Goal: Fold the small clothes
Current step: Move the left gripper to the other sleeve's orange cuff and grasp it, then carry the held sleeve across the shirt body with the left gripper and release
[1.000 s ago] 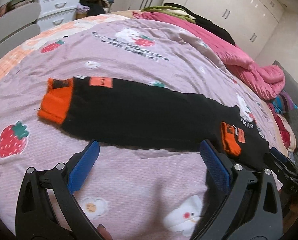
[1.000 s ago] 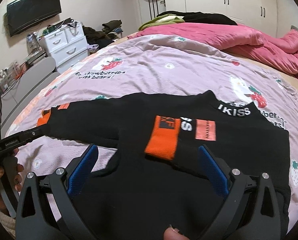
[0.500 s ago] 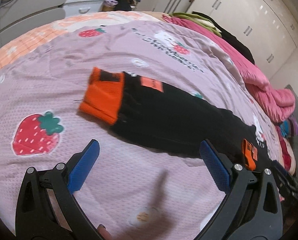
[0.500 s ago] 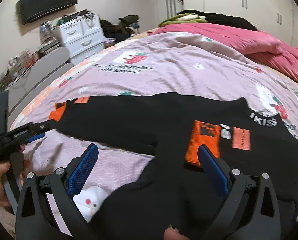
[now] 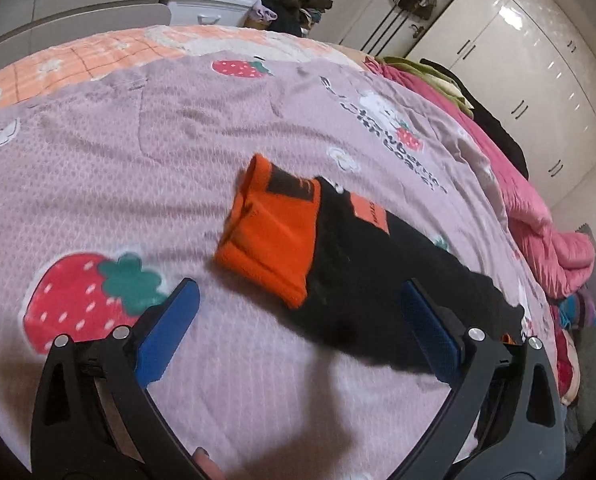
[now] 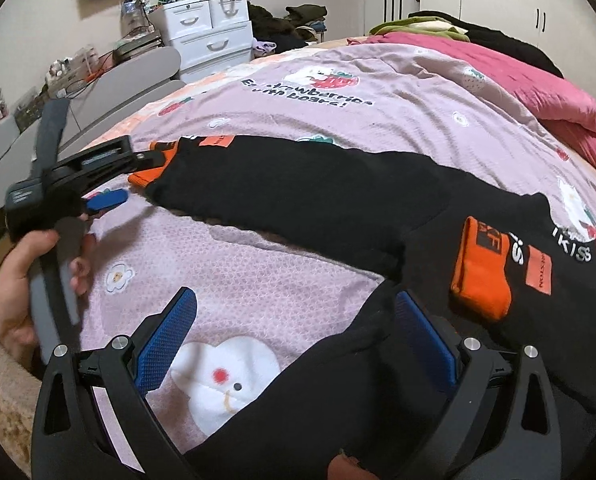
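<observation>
A black sweater [image 6: 378, 208] with orange cuffs lies flat on the lilac strawberry-print bedspread [image 6: 258, 280]. One sleeve stretches left, ending in an orange cuff [image 5: 274, 236]. The other sleeve is folded over the body, its orange cuff [image 6: 482, 272] lying on the chest. My left gripper [image 5: 298, 320] hangs open just in front of the stretched sleeve's cuff, nothing between its blue pads. From the right wrist view the left gripper [image 6: 110, 184] sits beside that cuff, held by a hand [image 6: 22, 280]. My right gripper [image 6: 298, 336] is open over the sweater's lower left edge.
A pink quilt [image 5: 538, 208] is bunched along the far right of the bed. White drawers [image 6: 210, 36] and grey padded panels [image 6: 98, 96] stand beyond the left side. White wardrobes [image 5: 538, 60] line the back wall. Dark clothes are piled near the drawers.
My left gripper has swung left along the stretched sleeve and closer to its orange cuff. The right gripper has shifted left, from over the folded cuff to the sweater's lower edge.
</observation>
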A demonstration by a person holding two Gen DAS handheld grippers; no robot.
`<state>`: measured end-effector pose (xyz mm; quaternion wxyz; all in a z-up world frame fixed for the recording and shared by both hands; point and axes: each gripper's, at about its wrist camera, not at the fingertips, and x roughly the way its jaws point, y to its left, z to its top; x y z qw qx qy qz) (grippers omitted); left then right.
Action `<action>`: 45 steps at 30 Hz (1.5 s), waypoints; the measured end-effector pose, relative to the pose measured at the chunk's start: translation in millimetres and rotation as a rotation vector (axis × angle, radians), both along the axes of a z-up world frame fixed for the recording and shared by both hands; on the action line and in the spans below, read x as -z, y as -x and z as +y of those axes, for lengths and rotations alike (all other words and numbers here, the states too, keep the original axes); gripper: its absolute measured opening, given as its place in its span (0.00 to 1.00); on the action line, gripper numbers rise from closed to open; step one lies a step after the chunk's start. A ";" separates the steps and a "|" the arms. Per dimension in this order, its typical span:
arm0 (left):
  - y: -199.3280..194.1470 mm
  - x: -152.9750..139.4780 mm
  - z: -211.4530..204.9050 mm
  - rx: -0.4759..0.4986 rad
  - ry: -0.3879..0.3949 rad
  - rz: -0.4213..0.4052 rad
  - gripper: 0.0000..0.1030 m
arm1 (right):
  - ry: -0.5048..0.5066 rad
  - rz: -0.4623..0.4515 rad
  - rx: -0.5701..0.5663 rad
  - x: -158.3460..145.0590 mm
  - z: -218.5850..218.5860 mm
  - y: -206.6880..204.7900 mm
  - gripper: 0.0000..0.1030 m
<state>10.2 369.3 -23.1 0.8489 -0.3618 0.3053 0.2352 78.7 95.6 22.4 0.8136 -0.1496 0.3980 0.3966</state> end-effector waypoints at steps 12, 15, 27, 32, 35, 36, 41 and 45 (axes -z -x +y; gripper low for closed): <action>-26.8 -6.9 5.8 0.051 0.006 -0.097 0.09 | -0.057 0.037 0.094 -9.5 -43.3 -23.0 0.96; -26.6 -23.7 -6.2 0.100 -0.006 -0.152 0.09 | -0.074 0.048 0.129 -12.1 -59.3 -30.0 0.96; -40.6 -81.5 -64.7 0.239 -0.061 -0.261 0.09 | -0.210 0.019 0.373 -34.2 -163.4 -43.7 0.96; -45.7 -98.0 -88.3 0.290 -0.074 -0.288 0.09 | -0.241 0.023 0.451 -39.8 -201.6 -45.9 0.96; -51.6 -108.5 -102.6 0.316 -0.098 -0.297 0.09 | -0.256 0.014 0.484 -40.7 -220.2 -44.2 0.96; -53.5 -112.1 -107.3 0.324 -0.101 -0.303 0.09 | -0.260 0.013 0.492 -40.5 -225.9 -43.7 0.96; -62.4 -126.3 -129.9 0.369 -0.107 -0.321 0.09 | -0.266 0.016 0.516 -37.3 -243.2 -42.3 0.96; -71.0 -136.4 -151.0 0.417 -0.108 -0.334 0.09 | -0.287 0.013 0.529 -37.5 -253.6 -40.2 0.96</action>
